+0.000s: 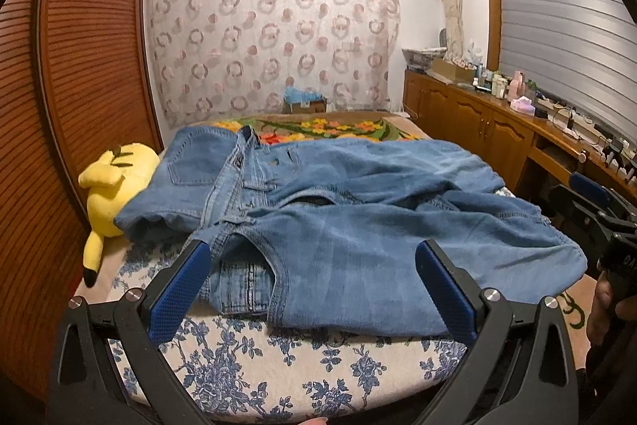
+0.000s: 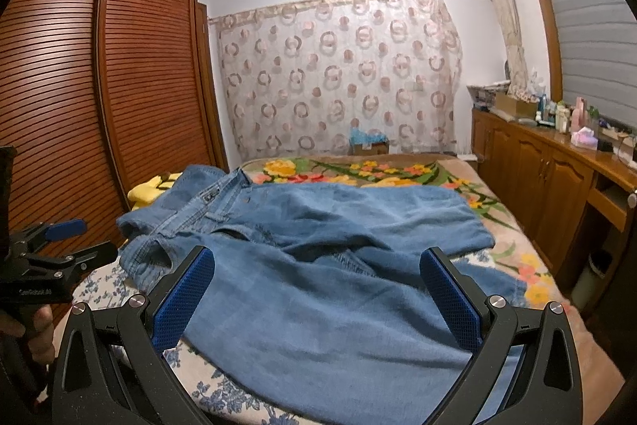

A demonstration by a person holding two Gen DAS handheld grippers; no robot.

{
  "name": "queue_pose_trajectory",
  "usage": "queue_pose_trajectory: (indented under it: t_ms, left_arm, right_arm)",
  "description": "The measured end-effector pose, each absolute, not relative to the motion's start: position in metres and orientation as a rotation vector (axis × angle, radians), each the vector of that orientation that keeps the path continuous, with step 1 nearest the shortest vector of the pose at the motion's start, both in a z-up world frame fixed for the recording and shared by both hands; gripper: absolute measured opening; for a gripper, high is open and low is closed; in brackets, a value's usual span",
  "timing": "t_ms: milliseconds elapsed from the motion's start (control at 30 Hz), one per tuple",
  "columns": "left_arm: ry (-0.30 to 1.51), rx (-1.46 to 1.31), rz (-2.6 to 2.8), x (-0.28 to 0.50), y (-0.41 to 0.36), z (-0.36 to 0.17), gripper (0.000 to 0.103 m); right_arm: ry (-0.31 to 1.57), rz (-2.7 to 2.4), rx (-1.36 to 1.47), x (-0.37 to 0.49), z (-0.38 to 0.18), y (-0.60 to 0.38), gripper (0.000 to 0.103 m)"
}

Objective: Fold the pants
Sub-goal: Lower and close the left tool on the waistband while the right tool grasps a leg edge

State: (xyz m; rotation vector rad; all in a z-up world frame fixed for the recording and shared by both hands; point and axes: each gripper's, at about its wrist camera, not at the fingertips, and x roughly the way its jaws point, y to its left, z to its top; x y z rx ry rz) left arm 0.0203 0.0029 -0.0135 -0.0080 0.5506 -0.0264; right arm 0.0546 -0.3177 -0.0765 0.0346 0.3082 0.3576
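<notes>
On the bed (image 1: 247, 365), spread over the blue-flowered sheet, the jeans (image 1: 358, 226) lie rumpled, waistband toward ten o'clock and legs running off toward three. My left gripper (image 1: 310, 277) hovers just short of the near edge of the denim, its blue pads spread wide with nothing between them. My right gripper (image 2: 318, 285) hangs over the near leg, likewise spread and empty; whether it touches the cloth I cannot tell. At nine o'clock of the pants a yellow plush toy (image 1: 111, 186) lies beside the slatted wardrobe (image 1: 79, 66). A floral blanket (image 2: 358, 170) shows beyond the jeans at twelve.
</notes>
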Motion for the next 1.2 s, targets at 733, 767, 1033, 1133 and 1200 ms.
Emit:
queue_pose_trajectory:
  t_ms: [733, 767, 1033, 1133, 1200]
  left_arm:
    - [0.640, -0.002, -0.020, 0.047, 0.062, -0.049, 0.103]
    - [0.646, -0.008, -0.008, 0.048, 0.069, -0.052, 0.103]
    - [0.686, -0.050, 0.071, 0.061, 0.112, -0.072, 0.103]
    - [0.702, -0.064, 0.080, 0.066, 0.123, -0.081, 0.100]
    - [0.722, -0.078, 0.076, 0.070, 0.129, -0.089, 0.092]
  right_arm:
    - [0.418, 0.304, 0.019, 0.073, -0.076, -0.323, 0.103]
    - [0.422, 0.299, 0.019, 0.073, -0.075, -0.323, 0.103]
    - [0.457, 0.272, 0.020, 0.072, -0.077, -0.325, 0.103]
    - [0.470, 0.260, 0.015, 0.070, -0.076, -0.323, 0.103]
    - [0.480, 0.259, 0.013, 0.068, -0.075, -0.324, 0.103]
